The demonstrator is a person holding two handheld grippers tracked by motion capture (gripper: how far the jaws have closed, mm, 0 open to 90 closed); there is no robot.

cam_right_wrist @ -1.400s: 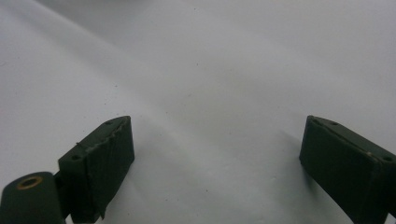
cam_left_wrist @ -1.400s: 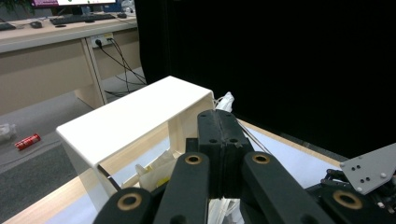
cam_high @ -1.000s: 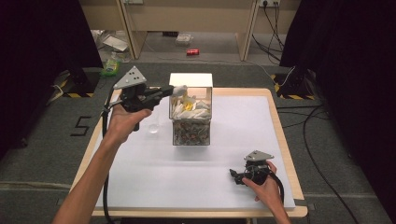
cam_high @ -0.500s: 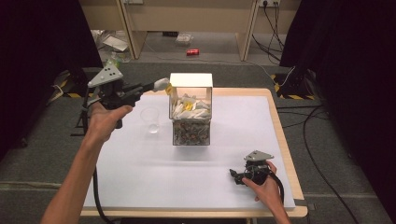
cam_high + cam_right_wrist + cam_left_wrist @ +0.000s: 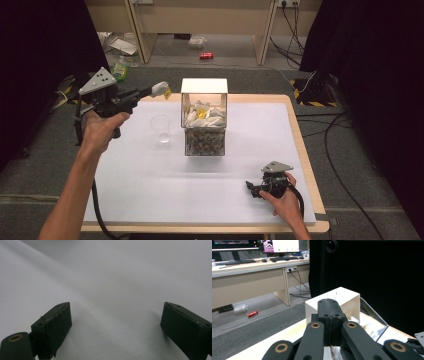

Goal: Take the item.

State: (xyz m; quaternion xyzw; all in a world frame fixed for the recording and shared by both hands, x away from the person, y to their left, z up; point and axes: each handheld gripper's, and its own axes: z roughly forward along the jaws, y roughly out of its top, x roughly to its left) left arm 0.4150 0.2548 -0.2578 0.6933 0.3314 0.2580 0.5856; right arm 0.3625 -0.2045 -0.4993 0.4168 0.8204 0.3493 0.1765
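held item: small white paper sachet with yellow tag (image 5: 161,89), light, soft, crushable; pinched at 1 end
left gripper (image 5: 150,92): clamped on sachet
right gripper (image 5: 251,188): jaws wide apart, nothing held, resting on white surface (image 5: 150,190)

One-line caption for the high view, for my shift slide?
Left tool carries a tea bag from the clear box toward the glass cup; right tool rests open on the table.
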